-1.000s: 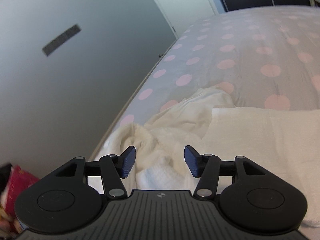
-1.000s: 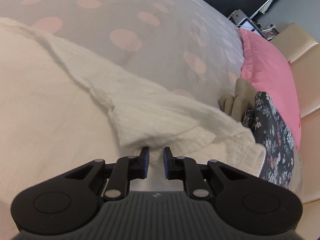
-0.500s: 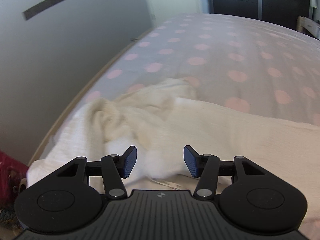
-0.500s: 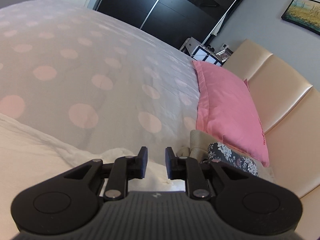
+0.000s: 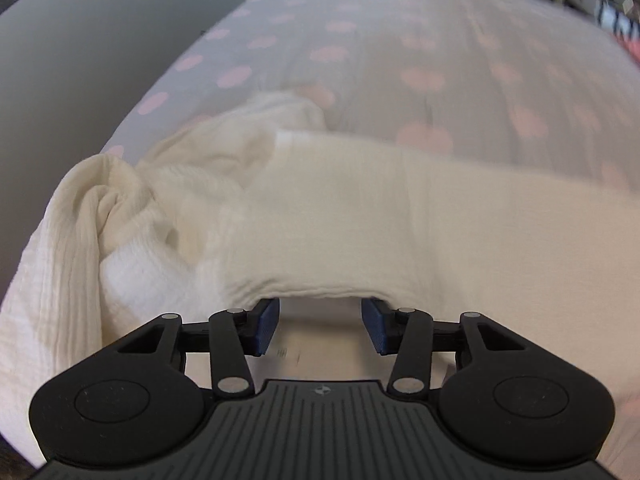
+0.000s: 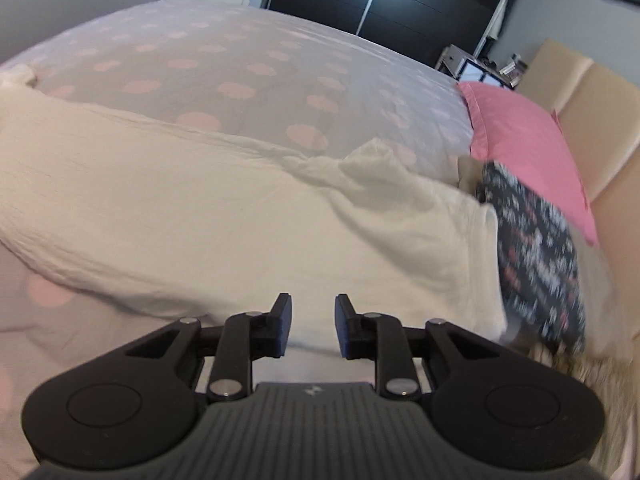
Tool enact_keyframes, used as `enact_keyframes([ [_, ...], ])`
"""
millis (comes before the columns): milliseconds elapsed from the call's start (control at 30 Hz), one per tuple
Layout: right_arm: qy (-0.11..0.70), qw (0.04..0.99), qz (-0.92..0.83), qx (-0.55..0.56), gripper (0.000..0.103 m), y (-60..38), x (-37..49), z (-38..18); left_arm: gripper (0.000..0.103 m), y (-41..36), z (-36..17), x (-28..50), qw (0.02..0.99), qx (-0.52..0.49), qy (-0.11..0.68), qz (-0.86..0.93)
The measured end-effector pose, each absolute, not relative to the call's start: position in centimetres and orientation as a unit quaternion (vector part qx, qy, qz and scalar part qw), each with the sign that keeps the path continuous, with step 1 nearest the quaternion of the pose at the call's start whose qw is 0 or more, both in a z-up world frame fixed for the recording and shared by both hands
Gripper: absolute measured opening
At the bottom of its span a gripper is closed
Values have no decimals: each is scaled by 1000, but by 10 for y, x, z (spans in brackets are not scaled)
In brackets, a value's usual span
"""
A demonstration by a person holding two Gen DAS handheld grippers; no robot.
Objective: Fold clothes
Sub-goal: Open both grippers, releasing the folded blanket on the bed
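Note:
A cream ribbed garment lies spread across the polka-dot bed cover, bunched into folds at its left end. My left gripper sits at the garment's near hem. Its jaws are closing, the hem edge runs across the gap between the blue pads, and they do not press on it. In the right wrist view the same garment stretches left to right, with a folded sleeve at its right end. My right gripper hovers over the near edge, jaws opening, nothing between them.
A pink pillow leans at the beige padded headboard. A dark floral garment lies just right of the cream one. A dark wardrobe stands beyond the bed. A grey wall runs along the bed's left side.
The left gripper tipped down and came in over the garment's near hem, its jaws narrowing. The right gripper drew away from the folded sleeve, swung back over the near edge, and its jaws widened.

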State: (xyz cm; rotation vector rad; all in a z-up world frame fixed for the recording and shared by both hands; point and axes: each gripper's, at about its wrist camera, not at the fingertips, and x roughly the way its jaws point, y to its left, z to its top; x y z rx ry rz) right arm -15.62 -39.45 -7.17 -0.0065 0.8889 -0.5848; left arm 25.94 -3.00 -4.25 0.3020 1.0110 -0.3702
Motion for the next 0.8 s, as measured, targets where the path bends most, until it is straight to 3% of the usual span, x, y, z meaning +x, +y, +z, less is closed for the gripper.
enact_keyframes([
  [200,407,859,-301,79,29,-385,-169,-78,49,-29,-38,273,863,93,473,-152],
  [533,388,872,-296,44,30,-378,-164,-75,48,-11,-54,279,839,72,529,-102],
  [600,390,872,-294,40,30,-377,-165,-75,43,-4,-56,281,829,45,547,-107],
  [667,389,872,-295,35,30,-377,-165,-75,30,1,-56,281,826,26,552,-112],
  [733,387,873,-294,33,31,-376,-165,-75,29,6,-55,282,824,8,554,-116],
  [800,385,875,-292,29,31,-375,-164,-74,22,10,-56,282,823,-4,555,-121],
])
